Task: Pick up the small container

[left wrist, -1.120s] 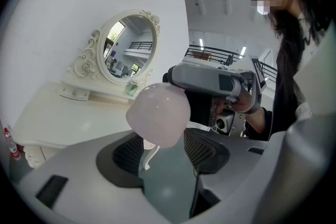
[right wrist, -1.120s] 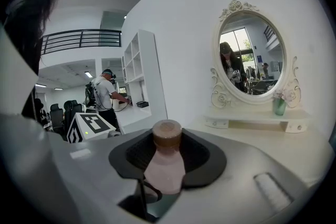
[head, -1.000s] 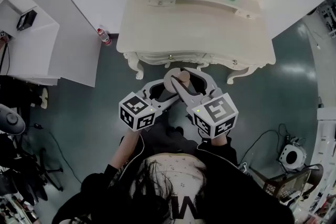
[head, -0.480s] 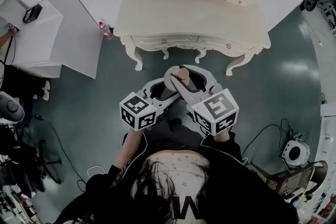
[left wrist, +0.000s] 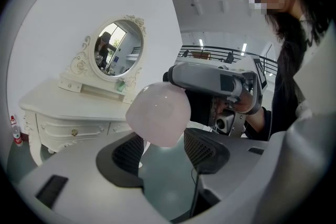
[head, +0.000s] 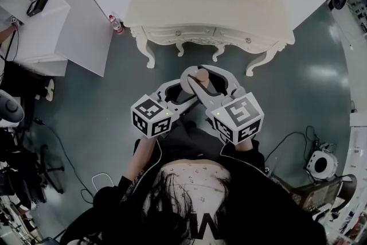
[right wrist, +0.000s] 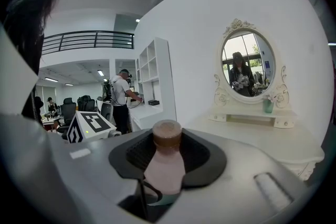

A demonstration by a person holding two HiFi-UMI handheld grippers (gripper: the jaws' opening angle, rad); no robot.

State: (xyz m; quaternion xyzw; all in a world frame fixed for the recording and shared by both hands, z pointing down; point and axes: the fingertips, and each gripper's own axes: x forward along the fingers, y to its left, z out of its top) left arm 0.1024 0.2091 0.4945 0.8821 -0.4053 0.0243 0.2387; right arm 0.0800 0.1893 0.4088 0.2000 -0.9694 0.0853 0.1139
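Small container (head: 200, 74), a pale pink bottle with a brown cap, held in the air in front of the person, above the bare floor (head: 114, 100) and well clear of the white dressing table (head: 206, 8). Right gripper (head: 202, 73): jaws clamped on the container's upper part, the dark pads (right wrist: 202, 155) bearing on either side just below the cap, the body hanging toward the camera in the right gripper view. Left gripper (head: 184, 92): jaws apart, the bottle's rounded base (left wrist: 158, 113) lying between the tips of the ribbed pads (left wrist: 206, 148) and filling the gap; whether these pads press on it or merely flank it cannot be settled from the left gripper view.

Likely failure modes, as judged here. (a) Slip or swing: the one sure grip sits high on a smooth, rounded body, so the heavier lower end could pivot between the pads if the hand tilts or jerks. (b) Conflict between the grippers: with both at one small bottle, any drift of one hand away from the other could lever the container out of the right jaws. (c) Consequence: nothing lies beneath but floor, so a release means a long fall rather than a short drop onto a tabletop
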